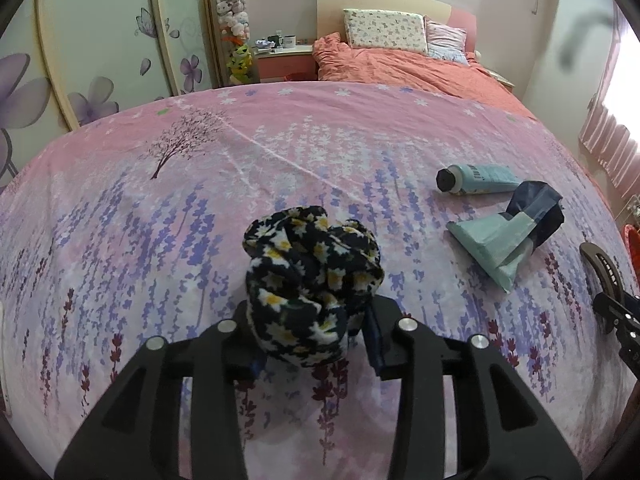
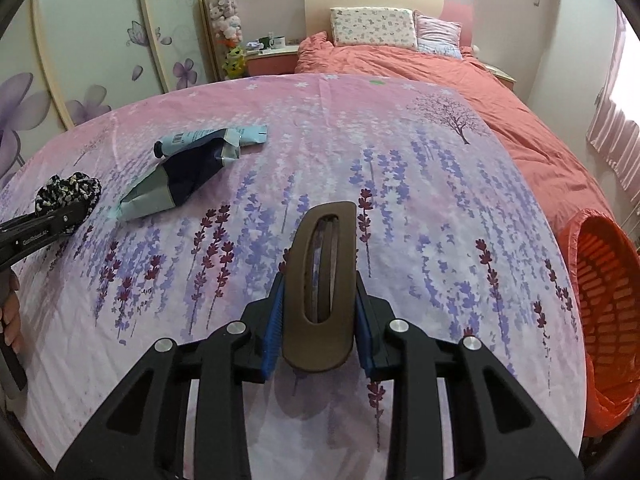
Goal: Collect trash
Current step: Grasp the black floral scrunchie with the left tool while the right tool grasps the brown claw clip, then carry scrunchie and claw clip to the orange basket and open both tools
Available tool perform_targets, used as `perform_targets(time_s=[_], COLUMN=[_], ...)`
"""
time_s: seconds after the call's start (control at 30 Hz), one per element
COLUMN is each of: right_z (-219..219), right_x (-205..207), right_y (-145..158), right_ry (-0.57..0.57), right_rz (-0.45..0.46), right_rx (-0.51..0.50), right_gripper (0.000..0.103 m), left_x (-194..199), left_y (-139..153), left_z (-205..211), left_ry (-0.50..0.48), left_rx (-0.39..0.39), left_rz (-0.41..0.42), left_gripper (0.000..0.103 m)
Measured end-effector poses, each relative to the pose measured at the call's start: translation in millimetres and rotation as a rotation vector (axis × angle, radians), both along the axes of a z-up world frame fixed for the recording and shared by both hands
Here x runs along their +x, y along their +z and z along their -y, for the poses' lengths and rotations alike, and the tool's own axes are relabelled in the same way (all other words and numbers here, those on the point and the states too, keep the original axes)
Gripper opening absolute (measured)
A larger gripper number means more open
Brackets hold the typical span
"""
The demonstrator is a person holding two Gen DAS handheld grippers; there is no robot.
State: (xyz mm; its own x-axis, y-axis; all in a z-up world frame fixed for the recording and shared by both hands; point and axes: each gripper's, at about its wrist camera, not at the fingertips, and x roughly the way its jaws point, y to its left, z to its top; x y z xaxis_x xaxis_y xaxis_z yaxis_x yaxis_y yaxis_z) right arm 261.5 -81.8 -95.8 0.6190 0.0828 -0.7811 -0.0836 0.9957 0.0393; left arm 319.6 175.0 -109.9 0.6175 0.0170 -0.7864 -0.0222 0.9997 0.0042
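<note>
1. Left gripper [image 1: 316,340] clenched on a black fleece scrunchie [image 1: 312,280] printed with white-and-yellow daisies; bunched, raised just above the pink floral sheet [image 1: 200,200].
2. Right gripper [image 2: 320,332] clamped on a brown oval hair clip [image 2: 322,280] with a long slot; blue pads [image 2: 272,336] press its sides.
3. Pale blue tube [image 1: 476,178], black cap, lies touching a crumpled navy-and-mint packet [image 1: 508,236]; both on the sheet.
4. Orange mesh basket [image 2: 600,304] at the bed's right edge.
</note>
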Motion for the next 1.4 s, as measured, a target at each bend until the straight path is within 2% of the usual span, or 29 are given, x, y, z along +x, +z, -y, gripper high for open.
perform_targets(time_s=[0.07, 0.13, 0.3, 0.47, 0.7, 0.87, 1.4], right_z=[1, 1, 6, 6, 6, 6, 11], right_x=[0, 0, -2, -2, -2, -2, -2], right_y=[0, 0, 0, 0, 0, 0, 0], right_ry=[0.000, -0.001, -0.001, -0.001, -0.001, -0.001, -0.006], right_rz=[0.000, 0.000, -0.001, -0.001, -0.001, 0.000, 0.000], right_rx=[0.002, 0.006, 0.017, 0.017, 0.019, 0.019, 0.035], right_gripper=[0.031, 0.031, 0.031, 0.031, 0.031, 0.031, 0.031], left_x=[0, -4, -27, -33, -32, -31, -31], left_y=[1, 2, 2, -2, -3, -4, -4], left_z=[3, 8, 30, 44, 31, 23, 15], left_ry=[-0.007, -0.031, -0.104, -0.100, -0.074, -0.076, -0.074], left_rx=[0.003, -0.007, 0.000, 0.062, -0.018, 0.000, -0.042], left_rz=[0.006, 0.012, 0.014, 0.005, 0.001, 0.001, 0.002], left_gripper=[0.022, 0.017, 0.017, 0.020, 0.026, 0.026, 0.026])
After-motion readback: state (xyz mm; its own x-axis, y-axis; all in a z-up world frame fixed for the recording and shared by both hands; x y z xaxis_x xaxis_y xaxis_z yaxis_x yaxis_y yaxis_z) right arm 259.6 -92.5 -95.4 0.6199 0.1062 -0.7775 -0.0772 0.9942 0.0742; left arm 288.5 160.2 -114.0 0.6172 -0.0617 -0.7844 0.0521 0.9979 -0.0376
